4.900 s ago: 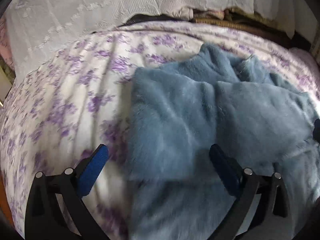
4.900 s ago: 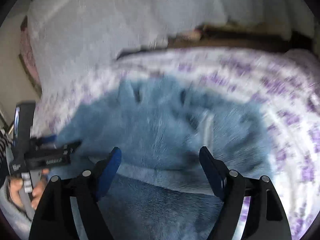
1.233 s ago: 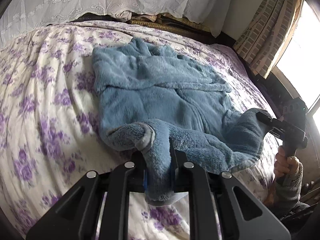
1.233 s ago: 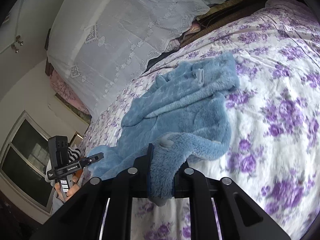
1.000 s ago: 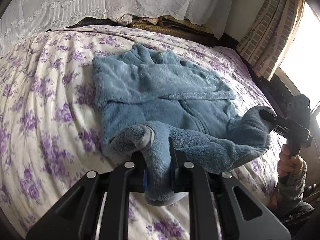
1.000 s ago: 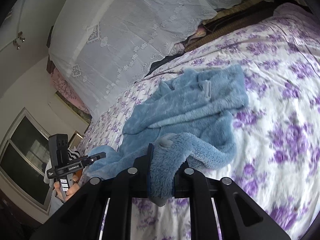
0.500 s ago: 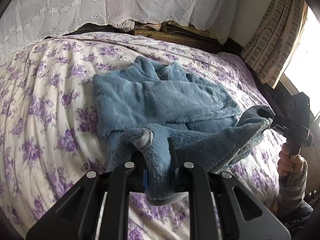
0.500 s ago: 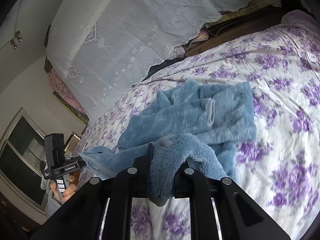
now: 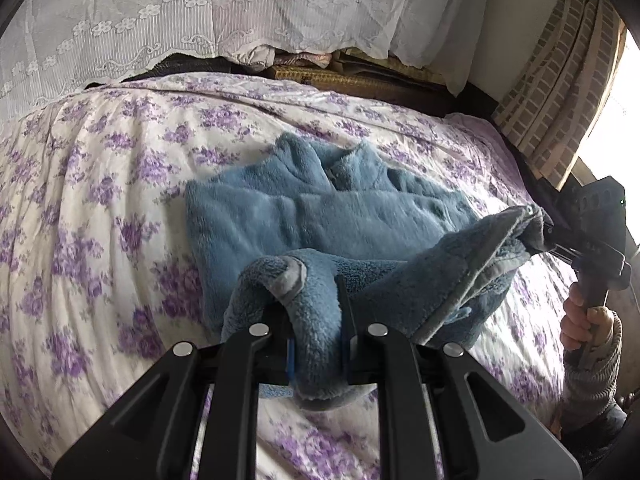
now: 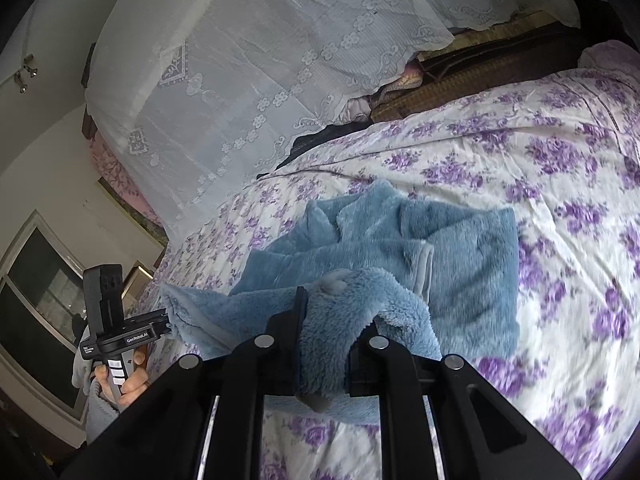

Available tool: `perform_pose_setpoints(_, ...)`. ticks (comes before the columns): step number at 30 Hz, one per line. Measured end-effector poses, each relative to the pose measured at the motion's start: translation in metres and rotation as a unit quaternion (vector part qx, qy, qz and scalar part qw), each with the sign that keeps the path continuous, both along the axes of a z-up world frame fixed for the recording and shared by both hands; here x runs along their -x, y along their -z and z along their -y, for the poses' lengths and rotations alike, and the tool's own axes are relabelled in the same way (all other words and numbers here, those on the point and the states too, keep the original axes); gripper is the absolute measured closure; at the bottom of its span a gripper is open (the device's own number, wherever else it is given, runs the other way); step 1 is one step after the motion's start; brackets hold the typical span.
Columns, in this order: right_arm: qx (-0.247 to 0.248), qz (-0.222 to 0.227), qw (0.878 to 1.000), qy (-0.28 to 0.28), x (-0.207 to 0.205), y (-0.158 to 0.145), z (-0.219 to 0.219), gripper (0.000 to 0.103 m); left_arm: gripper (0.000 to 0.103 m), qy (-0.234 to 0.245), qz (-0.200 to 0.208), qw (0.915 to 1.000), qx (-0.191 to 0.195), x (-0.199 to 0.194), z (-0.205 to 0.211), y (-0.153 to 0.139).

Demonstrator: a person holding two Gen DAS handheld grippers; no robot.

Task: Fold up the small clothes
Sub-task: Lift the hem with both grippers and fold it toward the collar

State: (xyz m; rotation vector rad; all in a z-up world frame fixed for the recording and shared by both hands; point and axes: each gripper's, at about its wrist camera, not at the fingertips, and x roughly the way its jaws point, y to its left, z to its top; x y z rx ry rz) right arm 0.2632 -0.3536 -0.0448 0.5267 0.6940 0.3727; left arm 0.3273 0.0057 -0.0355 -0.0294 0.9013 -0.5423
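Fluffy blue fleece garment (image 9: 320,220) drapes over the floral bed (image 9: 100,200); your left hand-held gripper (image 9: 316,344) and right hand-held gripper (image 10: 322,354) each pinch its thick hem.

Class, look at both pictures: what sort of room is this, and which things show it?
Most likely a bedroom: a bed with a purple-flowered bedspread, a lace cover draped behind it, and a curtain beside a window.

The garment (image 9: 320,220) lies mid-bed (image 9: 100,200), its near edge raised between the left gripper (image 9: 316,344) and right gripper (image 10: 324,344), with a curtain (image 9: 200,12) hanging at the far side.
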Motion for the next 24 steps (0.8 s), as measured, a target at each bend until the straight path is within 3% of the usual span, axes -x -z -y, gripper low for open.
perform_pose_setpoints(10, -0.007, -0.011, 1.000, 0.015, -0.045, 0.002, 0.011, 0.088, 0.089, -0.016, 0.004, 0.9999, 0.004, -0.036, -0.001, -0.007)
perform_pose_setpoints(18, -0.007, -0.031, 0.999, 0.026, -0.085, 0.015, 0.017, 0.087, 0.089, -0.030, -0.017, 0.9994, -0.001, -0.073, 0.005, 0.012)
perform_pose_setpoints(24, -0.021, -0.063, 0.997, 0.045, -0.109, 0.050, 0.028, 0.086, 0.088, -0.041, -0.053, 0.9978, 0.004, -0.104, 0.007, 0.043)
